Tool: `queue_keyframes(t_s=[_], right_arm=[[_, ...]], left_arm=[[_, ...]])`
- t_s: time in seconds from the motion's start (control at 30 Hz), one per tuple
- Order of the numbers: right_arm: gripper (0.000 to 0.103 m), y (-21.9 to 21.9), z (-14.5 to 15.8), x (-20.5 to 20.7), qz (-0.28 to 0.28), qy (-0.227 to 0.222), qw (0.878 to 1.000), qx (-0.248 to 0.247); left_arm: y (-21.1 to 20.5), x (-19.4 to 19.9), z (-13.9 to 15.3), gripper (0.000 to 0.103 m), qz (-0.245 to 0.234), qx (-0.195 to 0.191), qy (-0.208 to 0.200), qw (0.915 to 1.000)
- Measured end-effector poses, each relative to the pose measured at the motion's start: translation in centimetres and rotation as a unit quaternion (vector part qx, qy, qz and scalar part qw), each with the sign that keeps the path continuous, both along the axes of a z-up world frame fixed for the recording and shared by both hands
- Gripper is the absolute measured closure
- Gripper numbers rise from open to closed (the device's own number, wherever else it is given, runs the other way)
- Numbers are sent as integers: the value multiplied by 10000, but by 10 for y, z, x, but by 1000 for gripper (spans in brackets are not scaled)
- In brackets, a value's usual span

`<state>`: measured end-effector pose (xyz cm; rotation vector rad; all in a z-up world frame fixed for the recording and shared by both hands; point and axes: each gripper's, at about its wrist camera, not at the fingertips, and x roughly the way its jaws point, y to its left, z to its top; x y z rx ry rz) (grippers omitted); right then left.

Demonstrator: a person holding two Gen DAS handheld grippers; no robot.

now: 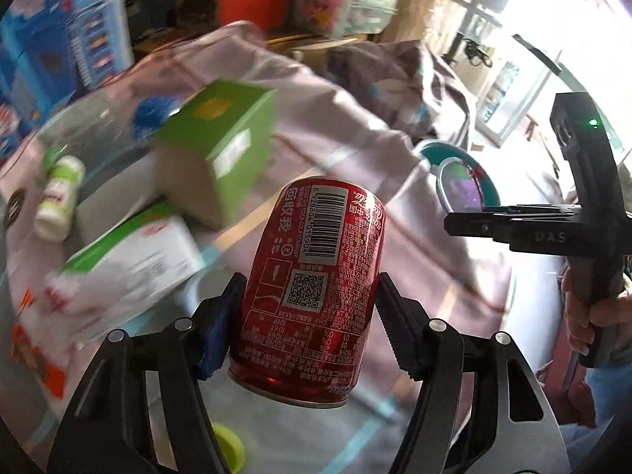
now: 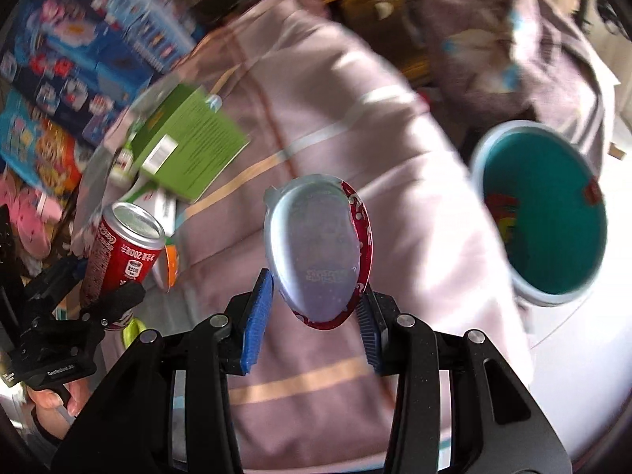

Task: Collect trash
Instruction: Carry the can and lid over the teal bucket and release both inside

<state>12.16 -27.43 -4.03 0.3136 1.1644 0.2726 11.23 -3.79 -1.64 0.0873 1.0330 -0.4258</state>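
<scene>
Both tongs loaded, teal bin near.

We note the left tongs [image 1: 310, 308] clamped across the red aluminium cola can [image 1: 316, 276], lifted clear of the pink cloth-covered surface [image 2: 355, 118]. The right tongs [image 2: 314, 308] pinch a red-rimmed foil cup lid [image 2: 316, 252] by its edges, presumably bound for the teal round bin [image 2: 545, 213]; green cartons [image 1: 221, 138] remain.

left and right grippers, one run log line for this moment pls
left gripper: shut on red cola can | right gripper: shut on foil lid | teal bin: open, right of lid | both items off table
</scene>
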Motion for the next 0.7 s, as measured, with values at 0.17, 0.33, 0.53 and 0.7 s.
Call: queue_keyframes(t_s=[0.17, 0.33, 0.53, 0.7], right_arm=[[64, -61, 10, -4, -475, -199, 9987, 36], [64, -116, 14, -7, -879, -323, 9956, 20], [64, -163, 4, -10, -1184, -246, 9926, 93], [64, -191, -11, -11, -1413, -99, 9898, 120]], left_arm=[[-63, 13, 5, 36, -381, -21, -31, 9993], [-124, 26, 6, 36, -752, 29, -36, 9972], [-174, 34, 0, 36, -1076, 123, 35, 9941], [-215, 47, -15, 36, -1329, 264, 210, 9906]])
